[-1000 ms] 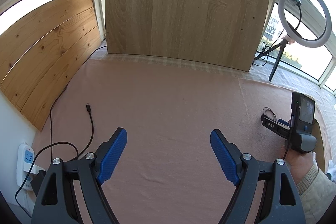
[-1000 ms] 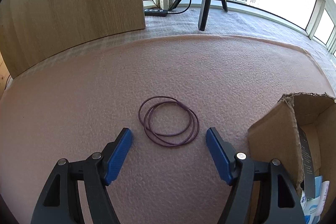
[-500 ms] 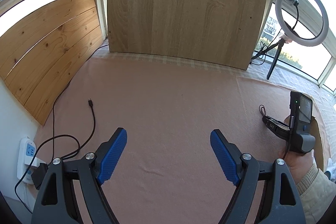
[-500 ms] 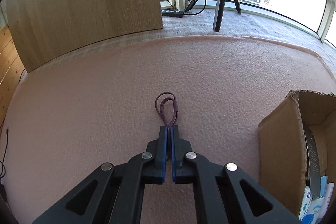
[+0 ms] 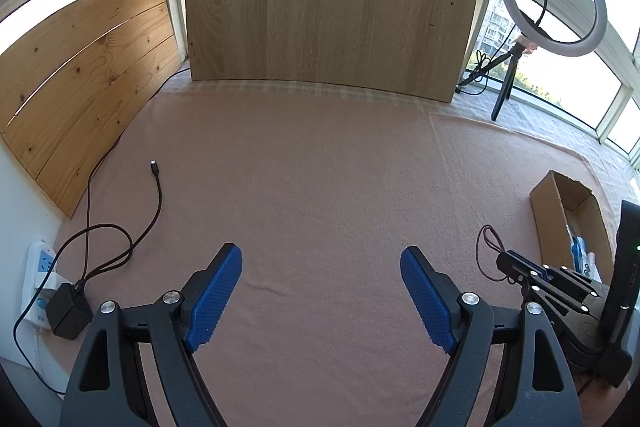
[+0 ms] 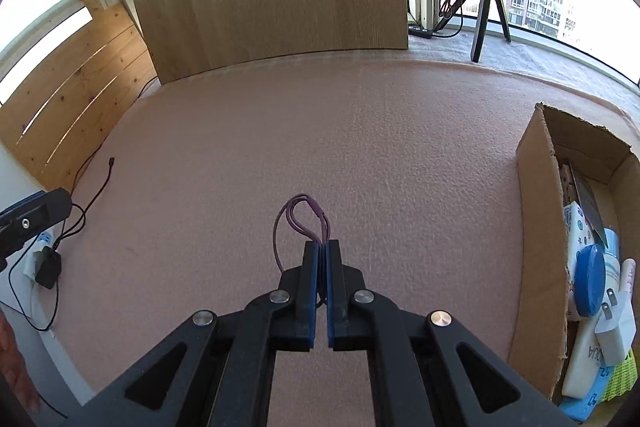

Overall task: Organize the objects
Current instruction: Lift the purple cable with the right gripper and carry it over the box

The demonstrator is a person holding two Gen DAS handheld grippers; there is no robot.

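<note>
Nearest, right gripper (image 6: 323,247) clamped tight on purple cord loop (image 6: 298,217), lifted above pink cloth (image 6: 360,147). Left gripper (image 5: 320,291) spread wide, empty. Farther right, cardboard box (image 6: 536,195) holding toiletries.

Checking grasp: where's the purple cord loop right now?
Pinched in the shut right gripper, the purple cord loop sticks out past its tips over the pink mat, left of the cardboard box.
</note>
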